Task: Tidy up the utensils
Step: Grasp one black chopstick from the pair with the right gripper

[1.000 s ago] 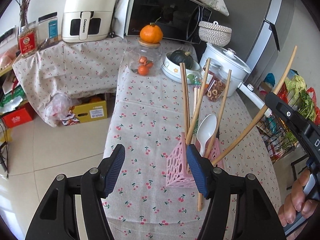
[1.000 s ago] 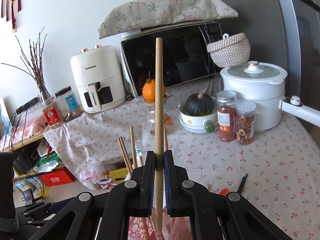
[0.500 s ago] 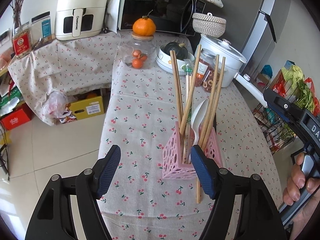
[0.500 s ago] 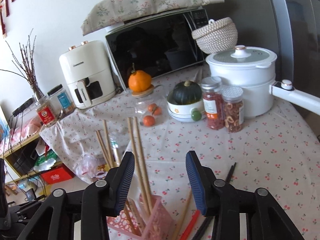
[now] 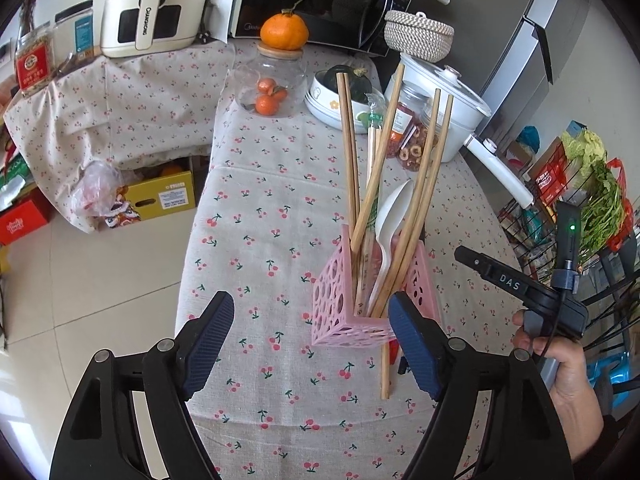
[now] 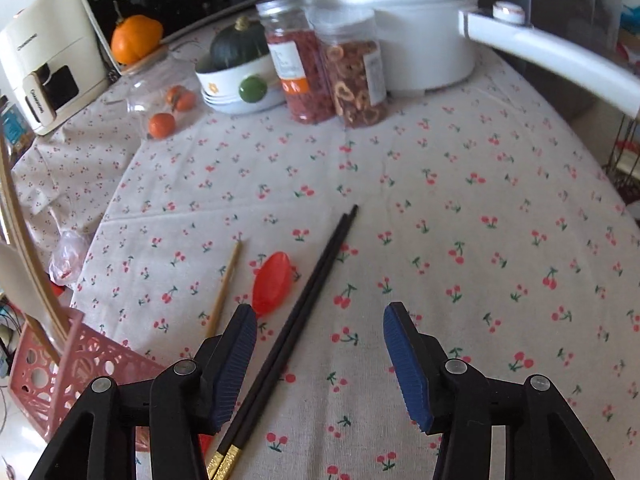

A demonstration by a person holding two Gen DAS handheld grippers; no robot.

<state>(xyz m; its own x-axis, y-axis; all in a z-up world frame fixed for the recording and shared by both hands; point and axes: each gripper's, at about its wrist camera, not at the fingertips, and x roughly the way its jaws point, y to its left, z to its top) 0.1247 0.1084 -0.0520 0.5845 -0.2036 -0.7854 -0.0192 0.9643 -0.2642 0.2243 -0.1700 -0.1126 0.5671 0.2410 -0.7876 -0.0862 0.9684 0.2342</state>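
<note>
A pink perforated holder [image 5: 372, 304] stands on the cherry-print tablecloth with several wooden chopsticks [image 5: 352, 152] and a white spoon [image 5: 394, 216] upright in it. My left gripper [image 5: 311, 298] is open and still opening around the holder's near side, its pads off it. In the right wrist view a pair of black chopsticks [image 6: 308, 312], a red spoon [image 6: 274, 282] and one wooden chopstick [image 6: 226, 286] lie flat on the cloth. My right gripper [image 6: 319, 308] hangs just above them, jaws opening and gripping nothing, the black pair beside its left finger.
At the back of the table stand two jars of dried food [image 6: 332, 72], a white pot with a long handle [image 6: 540, 48], a bowl holding a green squash [image 6: 240, 80] and a glass jar of oranges [image 5: 272, 84]. Floor lies left of the table, a wire vegetable rack [image 5: 600, 200] right.
The right gripper let go of the wooden chopstick, which now stands in the holder, then swung down over the utensils on the cloth. The left gripper has opened wider.
</note>
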